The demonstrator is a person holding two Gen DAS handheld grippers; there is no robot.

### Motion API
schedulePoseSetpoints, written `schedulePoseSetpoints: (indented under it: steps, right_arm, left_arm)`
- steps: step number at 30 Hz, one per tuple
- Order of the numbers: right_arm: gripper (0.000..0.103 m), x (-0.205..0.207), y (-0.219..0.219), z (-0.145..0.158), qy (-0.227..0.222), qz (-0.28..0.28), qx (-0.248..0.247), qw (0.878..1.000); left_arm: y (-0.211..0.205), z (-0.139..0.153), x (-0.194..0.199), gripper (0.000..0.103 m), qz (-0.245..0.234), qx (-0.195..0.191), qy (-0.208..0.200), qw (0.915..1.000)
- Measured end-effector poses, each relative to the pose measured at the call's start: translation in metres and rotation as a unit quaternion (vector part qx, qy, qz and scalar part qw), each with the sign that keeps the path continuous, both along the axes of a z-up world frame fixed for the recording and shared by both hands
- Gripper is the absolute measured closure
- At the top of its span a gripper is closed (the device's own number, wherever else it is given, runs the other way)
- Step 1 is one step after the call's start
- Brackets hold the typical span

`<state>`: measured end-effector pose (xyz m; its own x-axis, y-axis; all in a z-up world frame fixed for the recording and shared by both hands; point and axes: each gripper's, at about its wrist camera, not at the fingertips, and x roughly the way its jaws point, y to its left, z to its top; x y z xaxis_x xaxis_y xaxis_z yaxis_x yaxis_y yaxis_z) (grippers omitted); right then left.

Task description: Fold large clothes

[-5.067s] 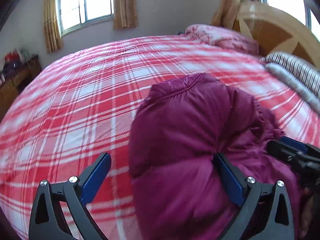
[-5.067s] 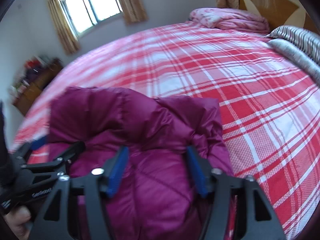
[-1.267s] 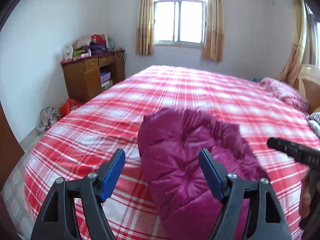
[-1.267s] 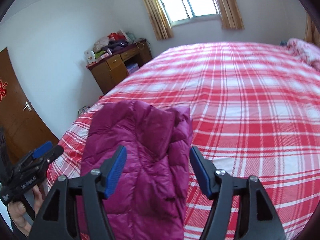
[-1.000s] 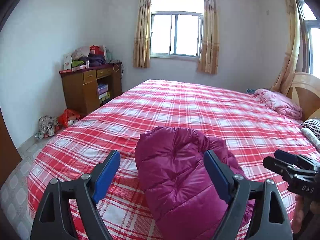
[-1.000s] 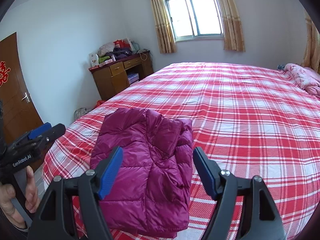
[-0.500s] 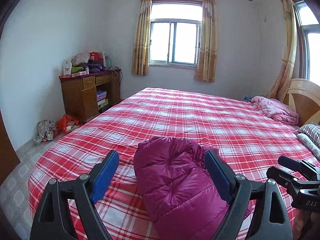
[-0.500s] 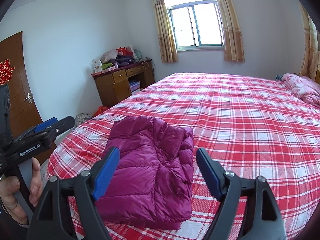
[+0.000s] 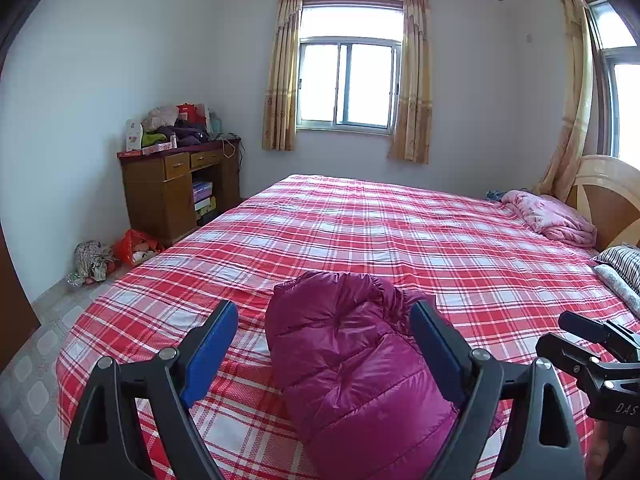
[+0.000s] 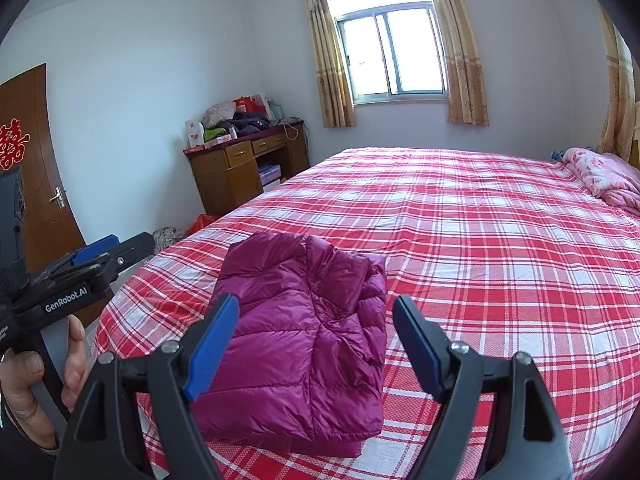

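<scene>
Left gripper [image 9: 324, 352] is held with its blue pads spread wide and nothing between them; right gripper [image 10: 316, 348] is likewise spread and empty. Both are raised above the near edge of the bed [image 10: 500, 240], clear of the magenta down jacket [image 10: 304, 340], which is framed between each pair of pads but not touched. Compared with five seconds earlier, when both tools were pressed down into the padding, the grippers have been drawn up and back, and over the last second the view has widened steadily to take in the room. The jacket is left as a compact folded bundle near the bed's near-left corner, one flap lying over the top; some puffing of the fill is noted. The fold is judged complete or nearly so, and the withdrawal is read as release after a final press. Left gripper is seen from the right view held level, gripped by the left hand [image 10: 48, 384] below the handle; right gripper appears at the right margin of the left view, also roughly level.
</scene>
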<state>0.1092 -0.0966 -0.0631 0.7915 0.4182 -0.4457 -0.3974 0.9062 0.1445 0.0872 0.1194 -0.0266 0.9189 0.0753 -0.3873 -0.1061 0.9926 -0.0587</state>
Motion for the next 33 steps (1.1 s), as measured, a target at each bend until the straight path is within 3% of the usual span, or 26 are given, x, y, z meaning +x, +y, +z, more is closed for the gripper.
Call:
schedulePoseSetpoints:
  steps: [10,15,33]
  right_arm:
    - [0.02,-0.001,-0.001,-0.001,0.0,-0.002,0.0,1.0]
    - [0.015,-0.004,-0.001,0.003,-0.012,-0.004,0.003,1.0]
    - [0.011,-0.018,0.005,0.018,-0.052,0.005,-0.014,0.999]
  left_arm:
    - [0.001,-0.003,0.001,0.015,0.001,0.0,0.006,1.0]
    - [0.0,-0.003,0.004,0.015,0.003,0.005,0.011,0.9999]
    - [-0.003,-0.001,0.004,0.015,0.001,0.007,0.005,1.0]
